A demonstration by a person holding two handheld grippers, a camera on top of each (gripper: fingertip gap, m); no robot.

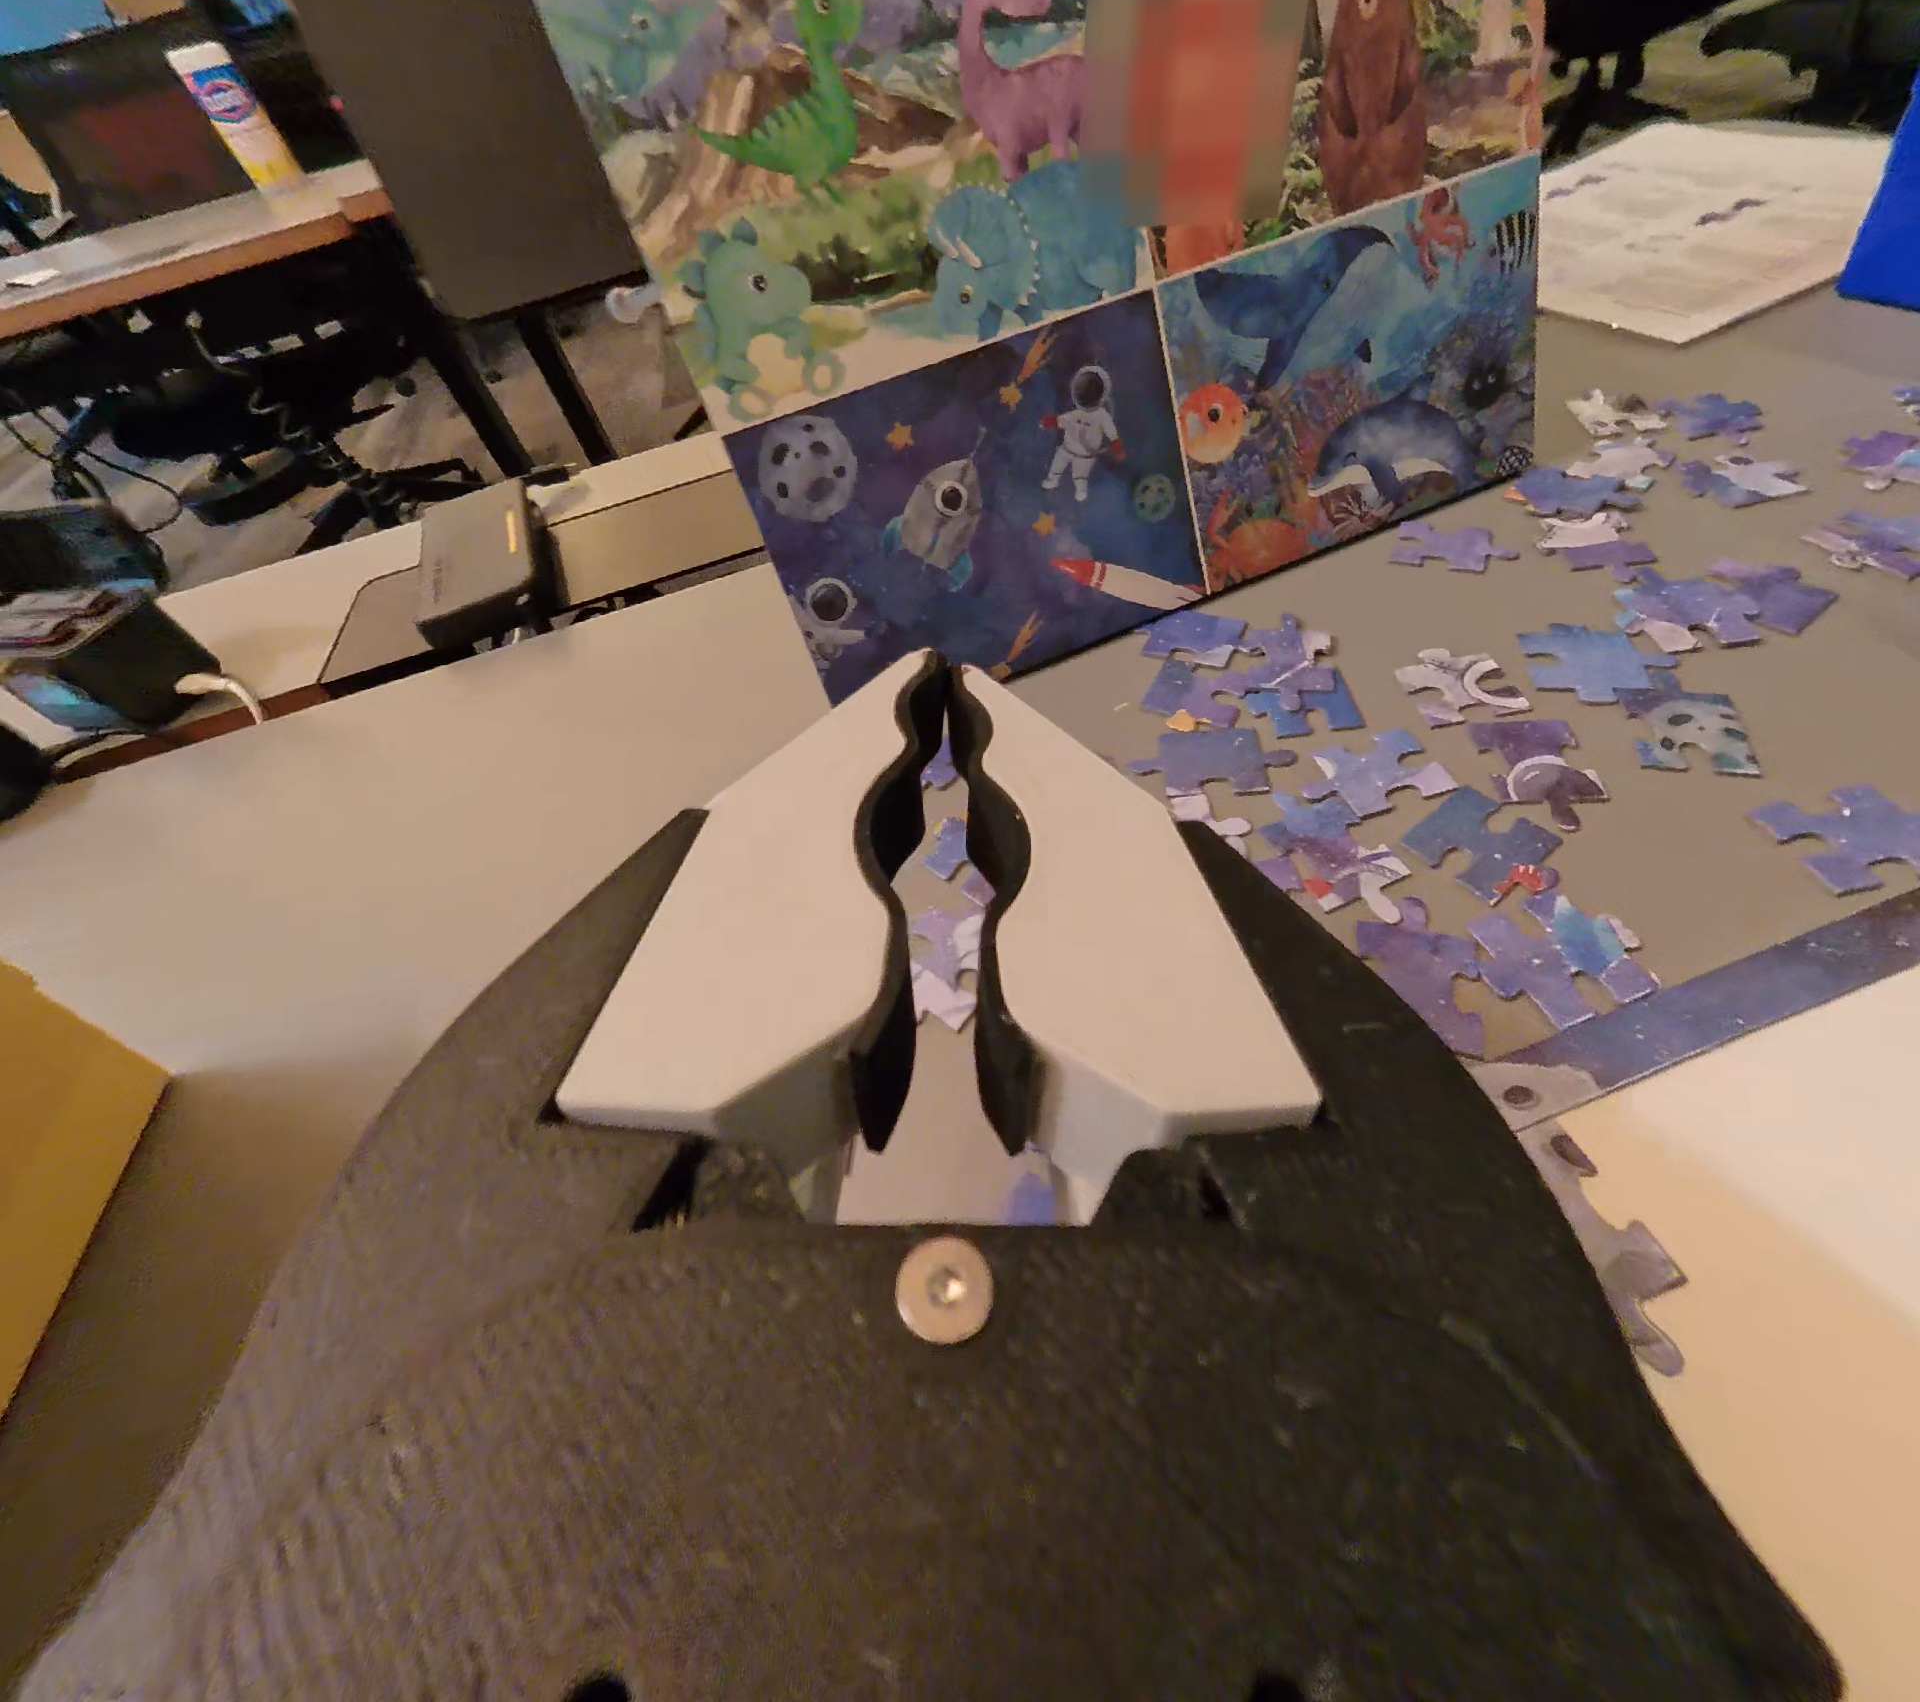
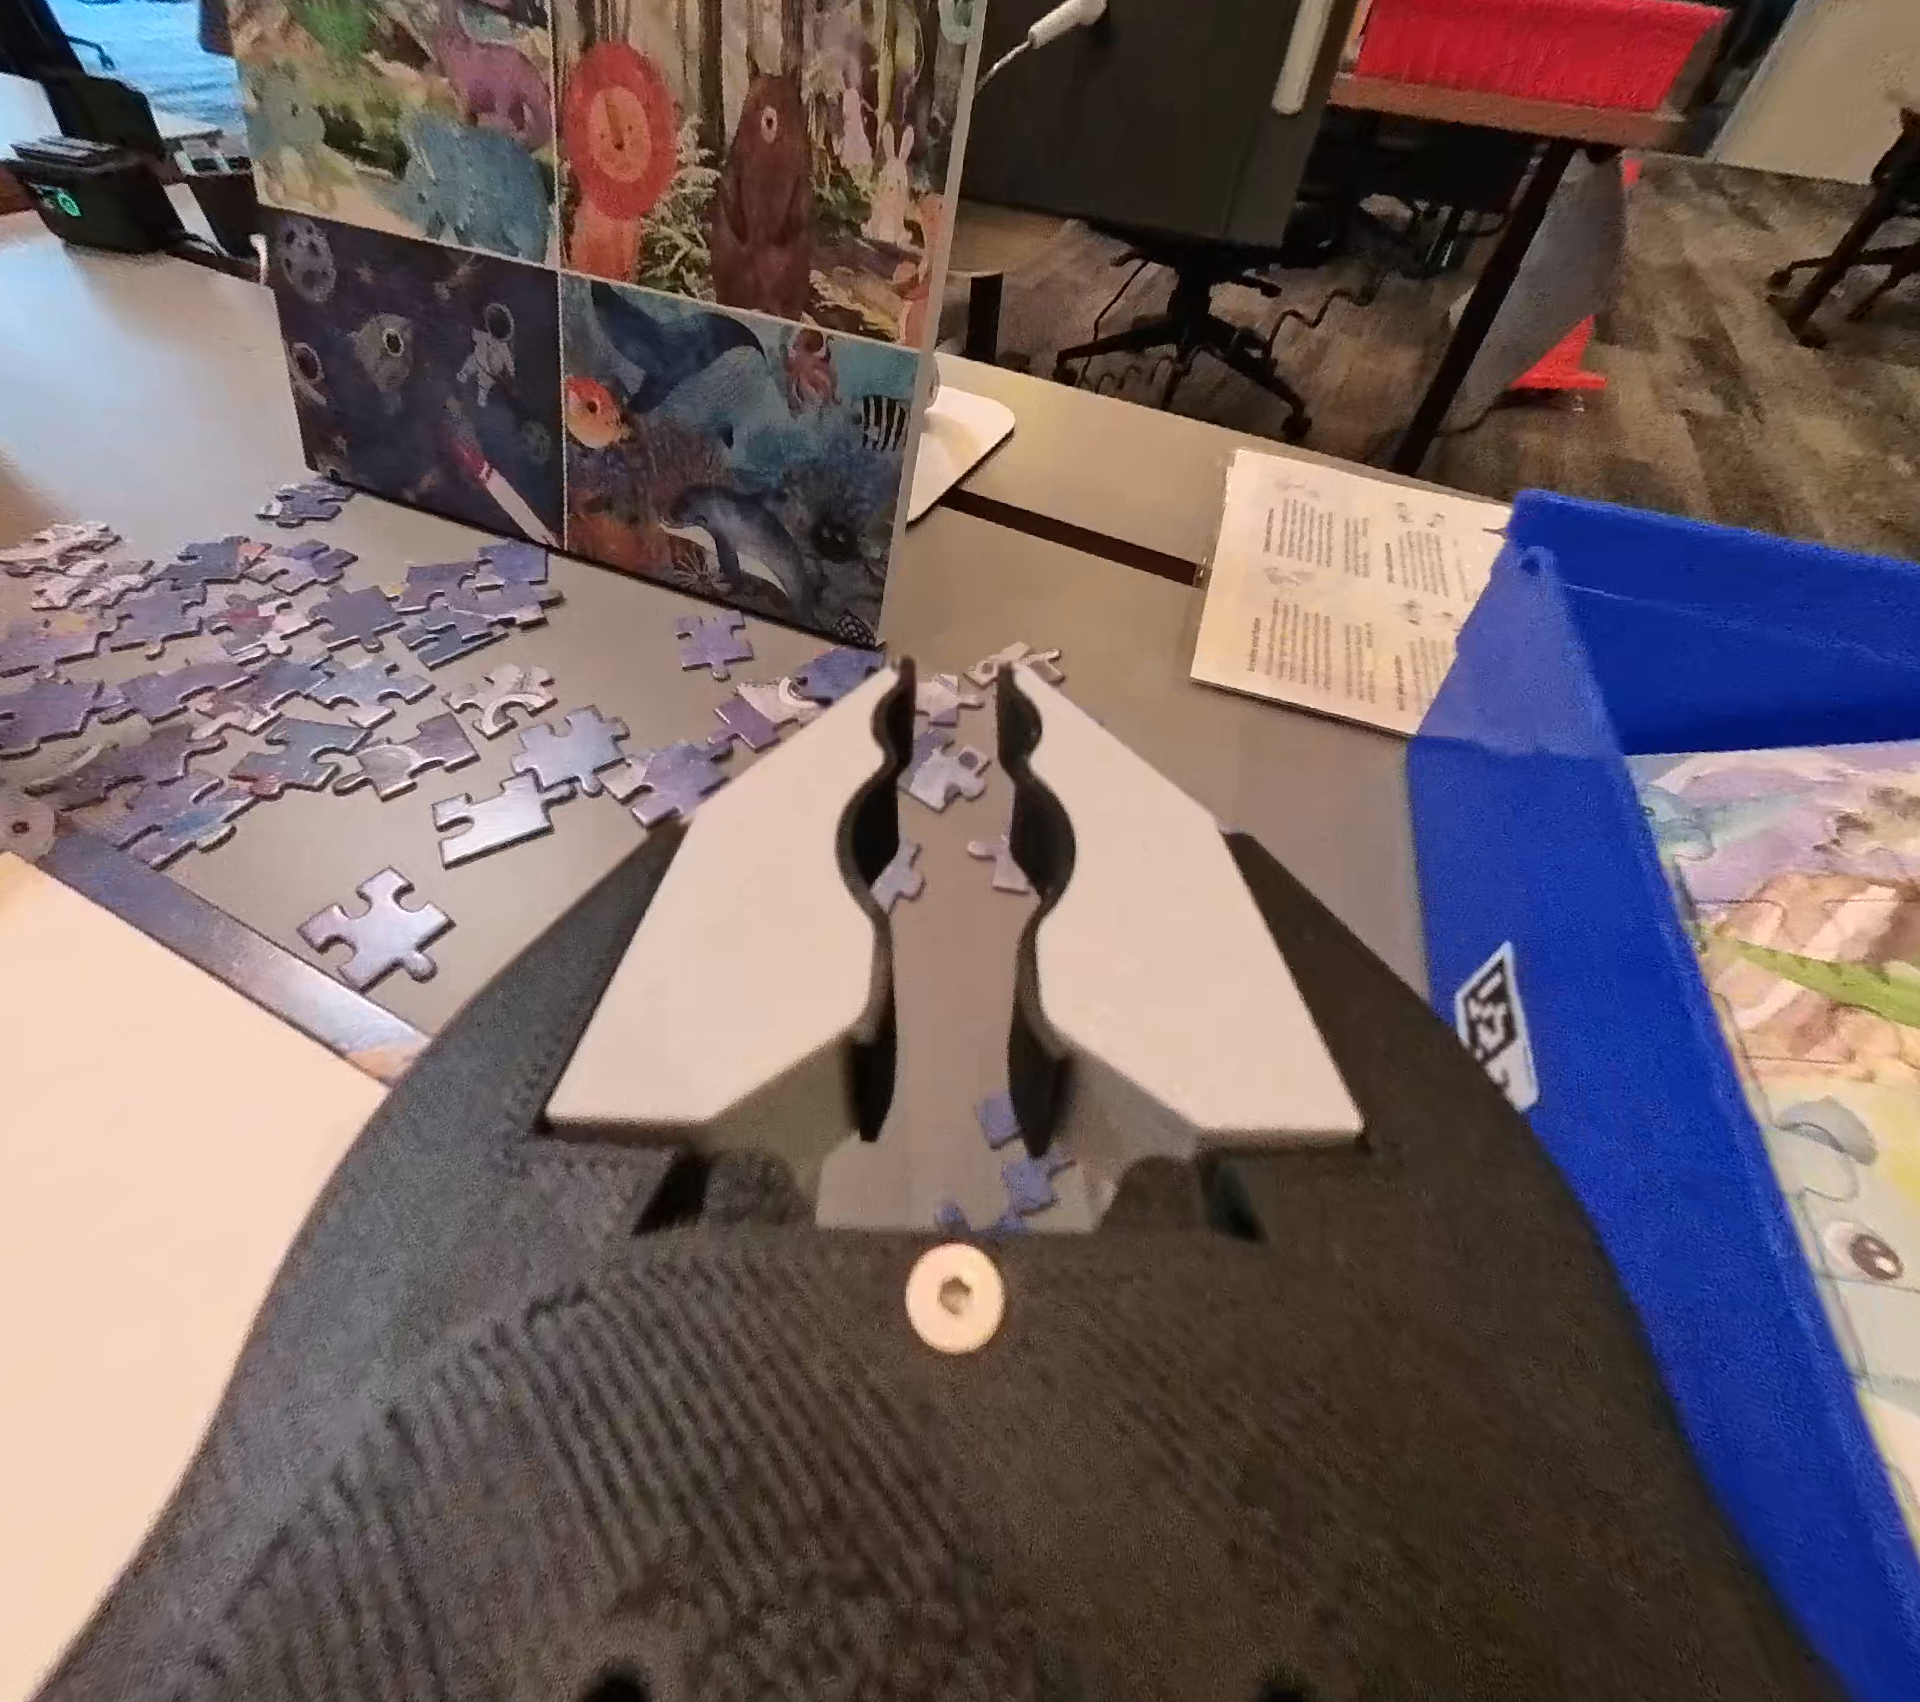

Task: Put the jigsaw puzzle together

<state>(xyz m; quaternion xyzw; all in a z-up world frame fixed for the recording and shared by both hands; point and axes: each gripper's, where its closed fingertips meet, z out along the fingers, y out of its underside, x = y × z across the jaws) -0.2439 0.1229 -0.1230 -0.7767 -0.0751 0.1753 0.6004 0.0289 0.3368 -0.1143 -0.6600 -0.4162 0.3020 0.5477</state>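
**Puzzle pieces spread before two idle grippers**

Puzzle pieces of blue and purple cardboard lie scattered on the grey table, in front of an upright picture board showing dinosaurs, forest animals, space and sea life. The left gripper hovers above the pieces with its tips pressed together on nothing. The right gripper hangs over other pieces, jaws slightly parted and bare. A blue plastic bin stands at its right, with a printed sheet beyond.
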